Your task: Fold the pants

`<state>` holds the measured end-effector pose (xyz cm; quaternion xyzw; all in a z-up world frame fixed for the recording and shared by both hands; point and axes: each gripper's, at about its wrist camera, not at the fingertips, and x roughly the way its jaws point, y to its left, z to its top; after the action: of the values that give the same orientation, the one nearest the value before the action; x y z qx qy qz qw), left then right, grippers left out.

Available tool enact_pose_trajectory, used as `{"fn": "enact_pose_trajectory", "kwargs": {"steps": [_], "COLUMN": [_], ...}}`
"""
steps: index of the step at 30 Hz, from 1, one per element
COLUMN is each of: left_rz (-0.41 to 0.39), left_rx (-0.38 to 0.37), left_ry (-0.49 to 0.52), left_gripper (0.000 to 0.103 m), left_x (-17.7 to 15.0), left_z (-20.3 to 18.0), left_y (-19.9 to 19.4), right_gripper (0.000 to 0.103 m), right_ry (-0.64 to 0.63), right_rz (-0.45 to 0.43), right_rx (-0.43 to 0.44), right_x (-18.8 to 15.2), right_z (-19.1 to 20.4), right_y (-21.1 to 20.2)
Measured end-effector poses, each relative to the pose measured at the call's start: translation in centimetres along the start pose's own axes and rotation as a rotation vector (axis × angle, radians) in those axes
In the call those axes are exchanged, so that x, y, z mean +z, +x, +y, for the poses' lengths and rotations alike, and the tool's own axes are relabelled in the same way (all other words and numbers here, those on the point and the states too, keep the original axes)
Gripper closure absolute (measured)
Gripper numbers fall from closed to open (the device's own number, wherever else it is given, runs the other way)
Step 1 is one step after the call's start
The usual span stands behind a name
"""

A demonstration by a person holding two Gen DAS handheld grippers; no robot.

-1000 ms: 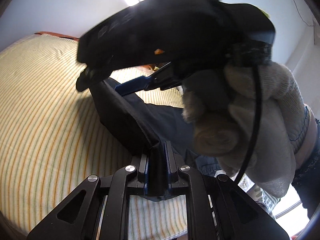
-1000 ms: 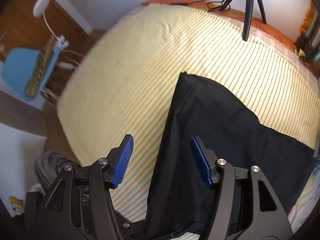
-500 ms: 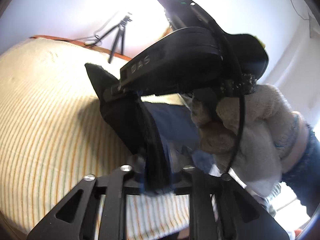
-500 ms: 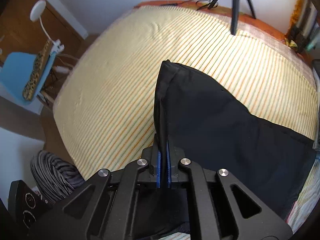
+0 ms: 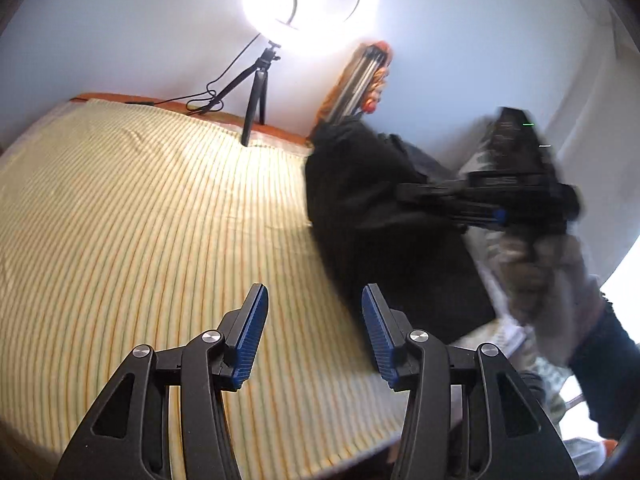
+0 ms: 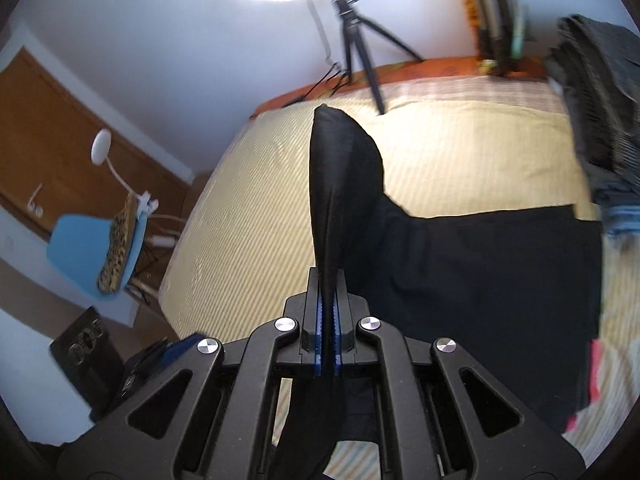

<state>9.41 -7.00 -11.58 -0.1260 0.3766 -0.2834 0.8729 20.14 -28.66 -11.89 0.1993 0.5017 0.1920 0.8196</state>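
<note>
Striped bedsheet [image 5: 140,220] under ring light [image 5: 310,4]; right jaws pinching pants [image 6: 480,280], left jaws opening, empty.

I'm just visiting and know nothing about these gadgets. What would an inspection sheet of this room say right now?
Surface: bed with yellow striped sheet.
Job's things: black pants, one end lifted off the sheet, the rest lying flat.
Clutter: pile of dark clothes at the bed's far edge.
Grippers: left tool opening, nothing between its pads; right tool shut on the pants.
Cables: black cable by the tripod.
Surroundings: ring light, blue chair, wooden door.
</note>
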Motion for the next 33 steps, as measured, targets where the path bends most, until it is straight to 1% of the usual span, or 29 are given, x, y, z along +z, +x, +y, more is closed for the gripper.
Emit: {"fn": "enact_pose_trajectory", "kwargs": {"steps": [4, 6, 9, 11, 14, 16, 19, 22, 24, 26, 29, 31, 32, 33], "left_rz": [0.033, 0.059, 0.081, 0.101, 0.130, 0.154, 0.200, 0.228, 0.249, 0.263, 0.225, 0.187, 0.173, 0.162], "left_rx": [0.004, -0.010, -0.037, -0.072, -0.115, -0.144, -0.194, -0.194, -0.194, -0.206, -0.187, -0.147, -0.127, -0.111], "left_ry": [0.062, 0.105, 0.153, 0.177, 0.193, 0.201, 0.200, 0.228, 0.240, 0.241, 0.237, 0.241, 0.240, 0.238], "left_gripper": [0.056, 0.057, 0.057, 0.057, 0.057, 0.058, 0.058, 0.058, 0.058, 0.058, 0.058, 0.058, 0.058, 0.058], "left_x": [0.6, 0.8, 0.7, 0.3, -0.6, -1.2, -1.8, -2.7, -2.9, -2.7, -0.8, 1.6, 2.6, 3.9], "left_z": [-1.2, -3.0, -5.0, -6.4, -7.9, -8.8, -9.9, -10.8, -11.0, -10.8, -9.7, -8.8, -8.3, -7.9], "left_y": [3.6, 5.6, 7.8, 8.9, 9.7, 10.5, 11.6, 12.4, 12.6, 11.8, 10.7, 10.5, 10.6, 10.8], "right_gripper": [0.098, 0.098, 0.098, 0.099, 0.099, 0.099, 0.099, 0.099, 0.099, 0.099, 0.099, 0.092, 0.089, 0.083], "right_ry": [0.033, 0.047, 0.062, 0.065, 0.083, 0.105, 0.125, 0.174, 0.180, 0.171, 0.174, 0.161, 0.151, 0.144], "right_rz": [-0.037, -0.051, -0.065, -0.072, -0.080, -0.079, -0.061, -0.050, -0.028, -0.008, 0.006, 0.022, 0.014, 0.005], "right_rx": [-0.020, -0.038, -0.066, -0.091, -0.127, -0.137, -0.179, -0.177, -0.193, -0.207, -0.221, -0.258, -0.268, -0.285], "right_x": [-0.3, -0.4, -0.7, -0.9, -0.9, -0.8, -0.8, -1.1, -1.6, -2.1, -2.5, -2.5, -2.5, -2.5], "right_z": [-2.2, -3.7, -5.6, -7.0, -9.5, -10.9, -13.8, -16.2, -17.3, -17.9, -18.6, -18.5, -18.1, -17.6], "right_y": [-2.2, -3.4, -5.0, -6.0, -7.2, -7.4, -7.1, -6.4, -5.6, -4.8, -4.4, -4.2, -4.4, -4.7]}}
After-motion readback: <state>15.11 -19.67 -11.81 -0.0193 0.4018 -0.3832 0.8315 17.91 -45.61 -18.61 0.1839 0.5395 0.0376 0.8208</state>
